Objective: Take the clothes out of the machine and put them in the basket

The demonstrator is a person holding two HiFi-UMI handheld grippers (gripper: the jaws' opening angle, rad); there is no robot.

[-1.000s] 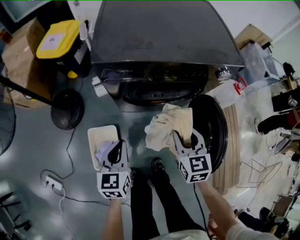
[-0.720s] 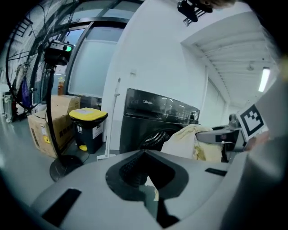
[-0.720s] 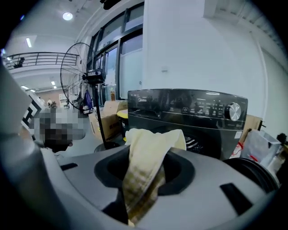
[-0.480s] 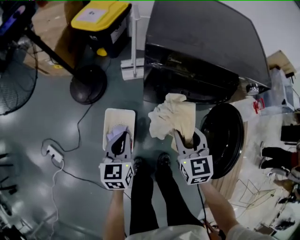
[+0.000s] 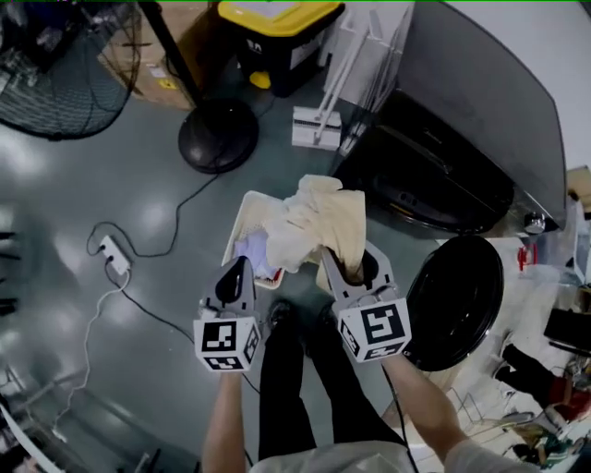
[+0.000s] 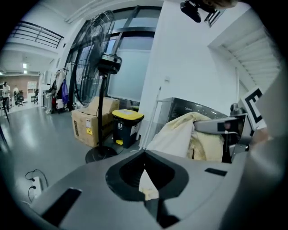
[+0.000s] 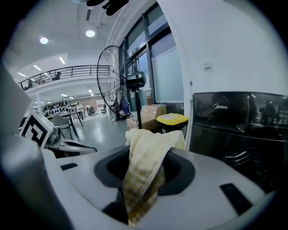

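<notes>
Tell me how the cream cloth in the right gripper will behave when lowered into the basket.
Probably floppy: the cream cloth sags in folds from the right gripper. Likely light, since one pinch carries it. It should crumple into the basket.

Pretty clearly not a home laundry room, more like a big open lab or workshop hall. A glossy grey floor (image 5: pixel 111 185) can be seen all around, with a white power strip (image 5: pixel 114 255) and its cable left lying on it. A tall black pedestal fan (image 7: pixel 118 74), brown cardboard boxes (image 6: pixel 90 126) and a black bin with a yellow lid (image 5: pixel 277 28) are parked near the dark grey front-loading washing machine (image 5: pixel 471 120). Further back, a railed mezzanine (image 7: pixel 67 72), round ceiling lights (image 7: pixel 90 33), tall glass partition walls (image 7: pixel 166 72) and desks with chairs (image 7: pixel 63 119) can be made out.
</notes>
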